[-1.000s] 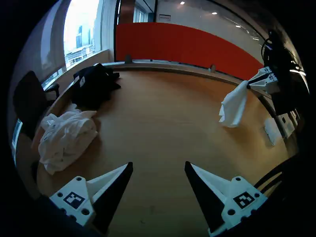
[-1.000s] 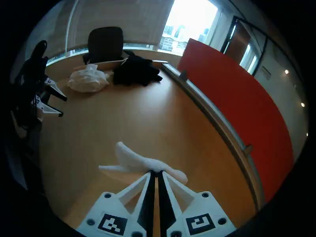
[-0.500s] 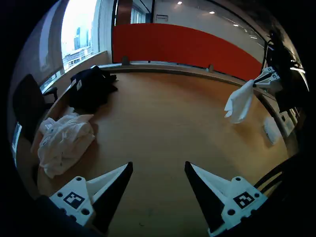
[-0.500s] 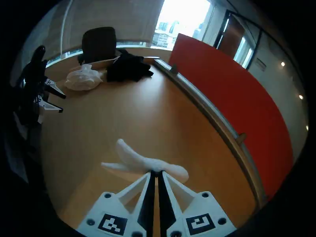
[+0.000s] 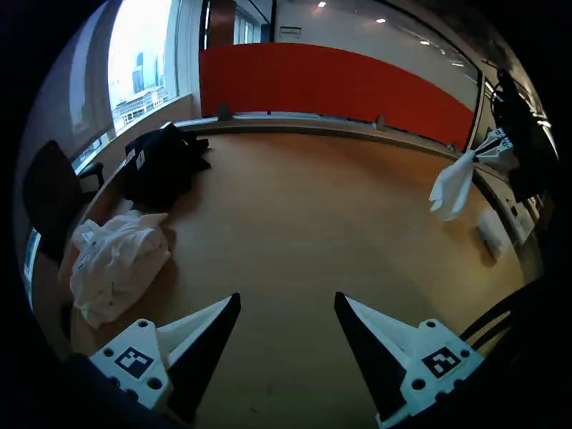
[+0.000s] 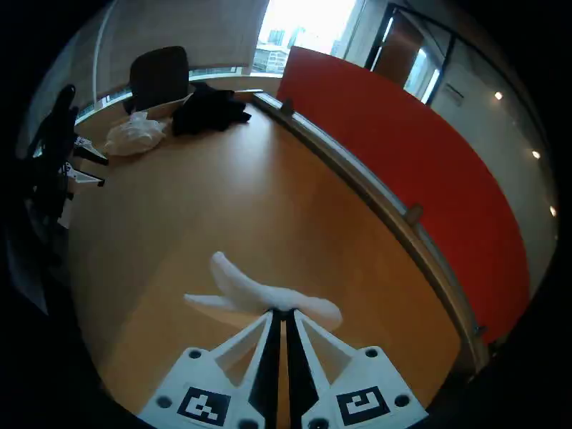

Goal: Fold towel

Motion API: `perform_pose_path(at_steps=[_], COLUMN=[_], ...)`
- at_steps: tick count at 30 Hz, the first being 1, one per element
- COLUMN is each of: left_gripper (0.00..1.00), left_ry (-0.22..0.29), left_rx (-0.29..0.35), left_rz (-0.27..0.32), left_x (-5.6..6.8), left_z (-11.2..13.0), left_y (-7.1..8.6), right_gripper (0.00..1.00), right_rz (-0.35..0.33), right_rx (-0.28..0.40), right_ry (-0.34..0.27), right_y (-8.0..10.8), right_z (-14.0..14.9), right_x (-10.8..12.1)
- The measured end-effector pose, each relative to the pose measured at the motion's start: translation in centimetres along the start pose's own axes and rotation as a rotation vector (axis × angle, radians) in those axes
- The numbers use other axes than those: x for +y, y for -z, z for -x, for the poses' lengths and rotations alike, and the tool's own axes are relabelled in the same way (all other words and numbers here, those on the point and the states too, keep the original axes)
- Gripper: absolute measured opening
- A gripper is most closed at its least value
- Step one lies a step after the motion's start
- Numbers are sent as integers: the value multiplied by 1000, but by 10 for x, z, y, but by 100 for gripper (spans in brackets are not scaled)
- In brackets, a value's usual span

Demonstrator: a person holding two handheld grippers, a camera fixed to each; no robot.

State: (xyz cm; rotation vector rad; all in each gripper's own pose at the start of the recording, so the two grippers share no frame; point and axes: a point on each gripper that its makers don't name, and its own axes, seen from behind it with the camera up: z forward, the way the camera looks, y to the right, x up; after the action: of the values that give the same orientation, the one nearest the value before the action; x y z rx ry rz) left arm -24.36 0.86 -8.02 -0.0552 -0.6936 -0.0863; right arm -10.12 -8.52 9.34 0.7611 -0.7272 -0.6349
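Note:
A small white towel (image 6: 261, 292) hangs bunched from my right gripper (image 6: 284, 314), whose fingers are shut on its top edge, held above the wooden table (image 6: 214, 207). In the left gripper view that same towel (image 5: 450, 191) dangles at the far right from the right gripper (image 5: 493, 146), clear of the tabletop. My left gripper (image 5: 286, 304) stands open over the near part of the table with nothing between its fingers. In the right gripper view the left gripper (image 6: 82, 163) is small at the far left.
A crumpled white cloth pile (image 5: 114, 261) lies at the table's left edge, and a black garment (image 5: 161, 161) beyond it. A dark chair (image 5: 46, 196) stands at the left. A red partition (image 5: 329, 82) runs along the far table edge. A white flat object (image 5: 492, 236) lies at right.
The right gripper has carried the hanging towel further right and away from the left gripper. The left gripper stays open and nearly still.

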Motion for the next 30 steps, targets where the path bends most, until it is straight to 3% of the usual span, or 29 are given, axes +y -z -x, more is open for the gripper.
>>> perform_pose_path(at_steps=[21,30], left_gripper=[97,97], left_ry=[-38,-54], left_rx=[-13,-15], left_rz=[2,7], left_x=[20,30], left_z=[-6,-9], left_y=[-5,-7], right_gripper=[5,5], right_rz=[120,157], right_rx=[-111,-140], right_ry=[-84,-124], right_y=[64,85], right_z=[102,135], right_x=[83,105])
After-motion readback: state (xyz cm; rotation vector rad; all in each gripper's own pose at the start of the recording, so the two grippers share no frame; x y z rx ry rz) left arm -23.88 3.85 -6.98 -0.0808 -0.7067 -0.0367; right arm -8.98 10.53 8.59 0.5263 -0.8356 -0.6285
